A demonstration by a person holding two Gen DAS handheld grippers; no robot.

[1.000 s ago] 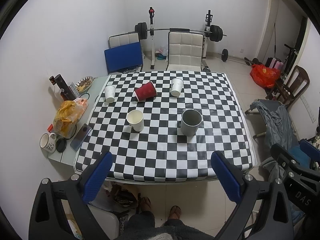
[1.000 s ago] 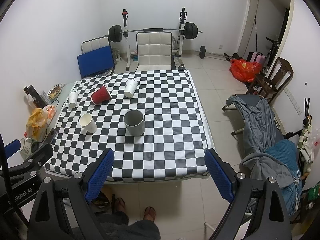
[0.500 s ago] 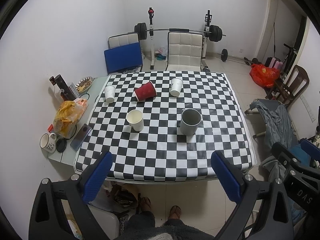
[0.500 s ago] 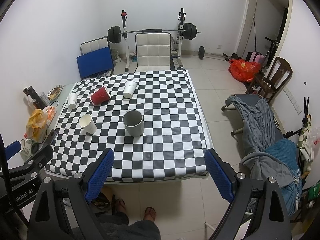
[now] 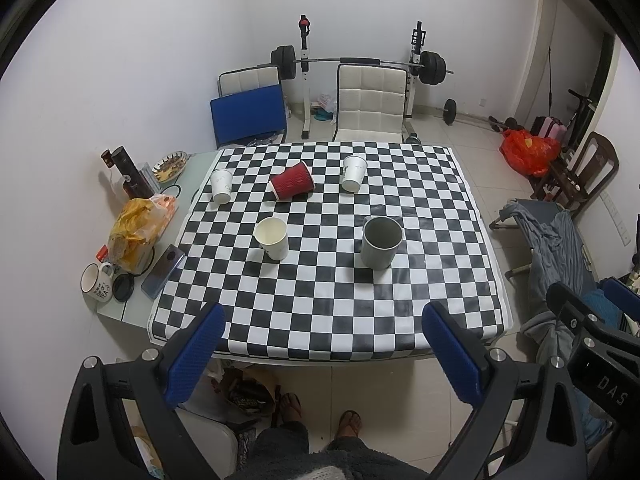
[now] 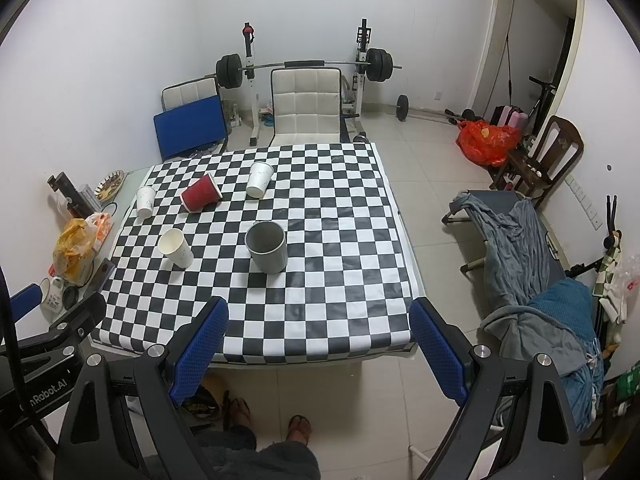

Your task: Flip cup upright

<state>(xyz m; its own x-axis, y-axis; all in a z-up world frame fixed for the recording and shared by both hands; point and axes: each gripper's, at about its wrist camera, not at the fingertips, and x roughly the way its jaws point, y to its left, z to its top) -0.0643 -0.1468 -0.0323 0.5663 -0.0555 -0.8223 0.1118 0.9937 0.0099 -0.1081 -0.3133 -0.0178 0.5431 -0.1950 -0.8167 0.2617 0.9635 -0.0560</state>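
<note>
Red ribbed paper cup (image 5: pixel 292 180) lying on its side toward checkered table's (image 5: pixel 328 312) far edge, mouth pointing right and away, well beyond both grippers. Left gripper (image 5: pixel 320 344) and right gripper (image 6: pixel 318 338) hovering wide apart, empty; left judged marginally nearer.

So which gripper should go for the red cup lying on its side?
Probably the left gripper: the red cup lies slightly left of its centreline, but well left of the right gripper. Both are open and short of the table.
</note>
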